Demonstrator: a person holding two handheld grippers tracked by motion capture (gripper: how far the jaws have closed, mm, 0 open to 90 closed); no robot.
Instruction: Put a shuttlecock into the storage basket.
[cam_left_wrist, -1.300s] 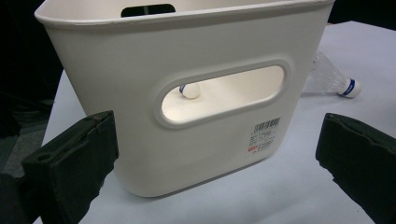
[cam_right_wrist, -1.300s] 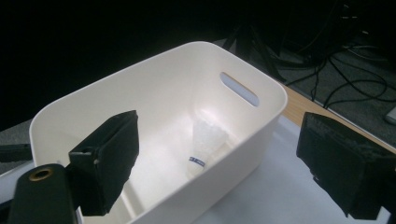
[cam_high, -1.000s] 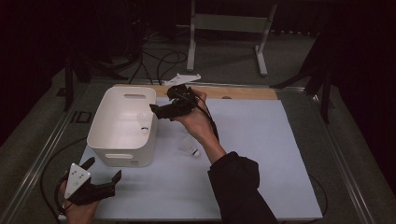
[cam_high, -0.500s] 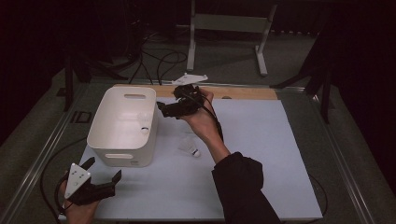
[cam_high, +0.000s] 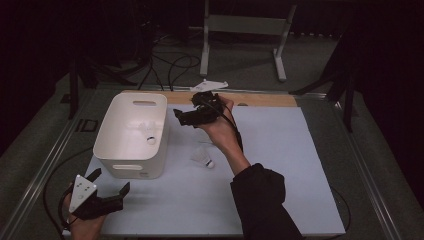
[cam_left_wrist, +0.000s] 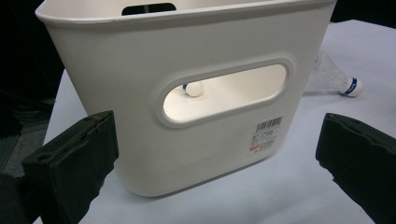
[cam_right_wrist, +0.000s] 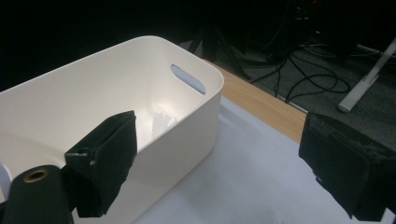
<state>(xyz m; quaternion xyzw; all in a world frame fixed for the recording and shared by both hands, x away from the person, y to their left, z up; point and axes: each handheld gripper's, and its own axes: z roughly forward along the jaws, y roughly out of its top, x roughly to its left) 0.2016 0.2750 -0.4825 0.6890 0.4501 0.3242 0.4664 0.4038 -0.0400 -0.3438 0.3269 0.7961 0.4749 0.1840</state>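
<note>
The right tool (cam_high: 181, 117) is hovering with its jaws spread wide and empty, just beside the right rim of the white bin (cam_high: 111, 145). A white shuttlecock (cam_high: 149, 135) with a blue-banded cork is lying inside the bin on its floor, its feathers pale and translucent. Another shuttlecock (cam_high: 202, 159) is resting on the white sheet of the table (cam_high: 280, 165), near the bin's right wall and below the right hand. The left tool (cam_high: 107, 185) is sitting at the table's near left corner, jaws wide and empty, facing the bin's handle slot (cam_left_wrist: 224, 93). The sheet's right half is lying open.
</note>
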